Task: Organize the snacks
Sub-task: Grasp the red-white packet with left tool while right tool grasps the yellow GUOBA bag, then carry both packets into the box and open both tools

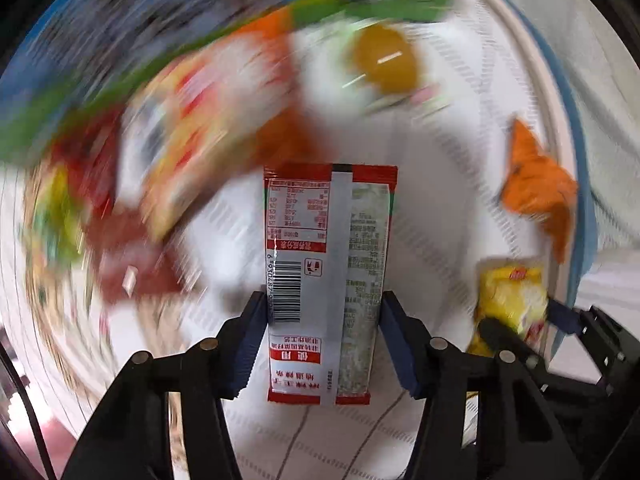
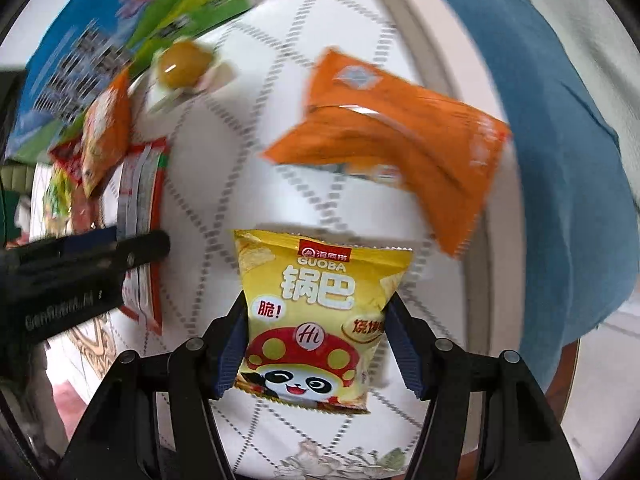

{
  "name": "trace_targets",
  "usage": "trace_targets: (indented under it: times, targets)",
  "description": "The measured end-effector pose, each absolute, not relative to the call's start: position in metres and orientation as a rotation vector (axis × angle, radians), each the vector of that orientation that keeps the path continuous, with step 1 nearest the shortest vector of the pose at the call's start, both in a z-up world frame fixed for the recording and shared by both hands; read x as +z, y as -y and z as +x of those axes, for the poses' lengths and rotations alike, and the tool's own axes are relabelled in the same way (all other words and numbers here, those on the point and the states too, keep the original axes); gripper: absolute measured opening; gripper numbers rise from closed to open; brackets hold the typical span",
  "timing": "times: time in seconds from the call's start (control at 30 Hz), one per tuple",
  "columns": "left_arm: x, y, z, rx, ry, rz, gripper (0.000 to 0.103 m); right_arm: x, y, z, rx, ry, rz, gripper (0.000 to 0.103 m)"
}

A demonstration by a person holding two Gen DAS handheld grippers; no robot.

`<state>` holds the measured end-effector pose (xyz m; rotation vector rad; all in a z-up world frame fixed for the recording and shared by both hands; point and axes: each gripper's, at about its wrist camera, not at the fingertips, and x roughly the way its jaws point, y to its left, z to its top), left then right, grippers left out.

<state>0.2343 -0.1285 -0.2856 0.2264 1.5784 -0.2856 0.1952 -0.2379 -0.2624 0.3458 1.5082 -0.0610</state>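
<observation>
Right claw (image 2: pixel 316 344) grips yellow packet (image 2: pixel 320 320); left view blurs it.

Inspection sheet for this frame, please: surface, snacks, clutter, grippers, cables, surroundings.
Surface: white patterned tablecloth.
Job's things: red sachet in left gripper; yellow bag in right gripper; orange bag loose; blurred packet pile at the left of the left view.
Clutter: yellow jelly cup.
Grippers: both clamped on their packets.
Cables: one dark cable at the left view's edge.
Surroundings: blue cloth, colourful poster.
</observation>
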Motion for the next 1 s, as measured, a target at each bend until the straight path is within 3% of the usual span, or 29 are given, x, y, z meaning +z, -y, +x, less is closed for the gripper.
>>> trace_targets:
  times: [0.27, 0.53, 0.63, 0.8, 1.0]
  targets:
    - [-0.310, 0.057, 0.204, -0.167, -1.680, -0.036, 0.054, -0.253, 0.160, 0.211, 0.067, -1.487, 0.133, 0.067]
    - [-0.321, 0.064, 0.207, -0.139, -1.654, -0.053, 0.055, -0.264, 0.171, 0.206, 0.069, -1.555, 0.243, 0.069]
    - [-0.313, 0.049, 0.199, -0.135, -1.626, -0.055, 0.049, -0.268, 0.177, 0.203, 0.067, -1.546, 0.251, 0.067]
    - [-0.288, 0.022, 0.181, -0.157, -1.581, -0.061, 0.046, -0.255, 0.182, 0.189, 0.065, -1.503, 0.254, 0.053]
    - [-0.233, 0.029, 0.182, -0.221, -1.478, -0.070, 0.045, -0.229, 0.178, 0.200, 0.093, -1.450, 0.285, 0.051]
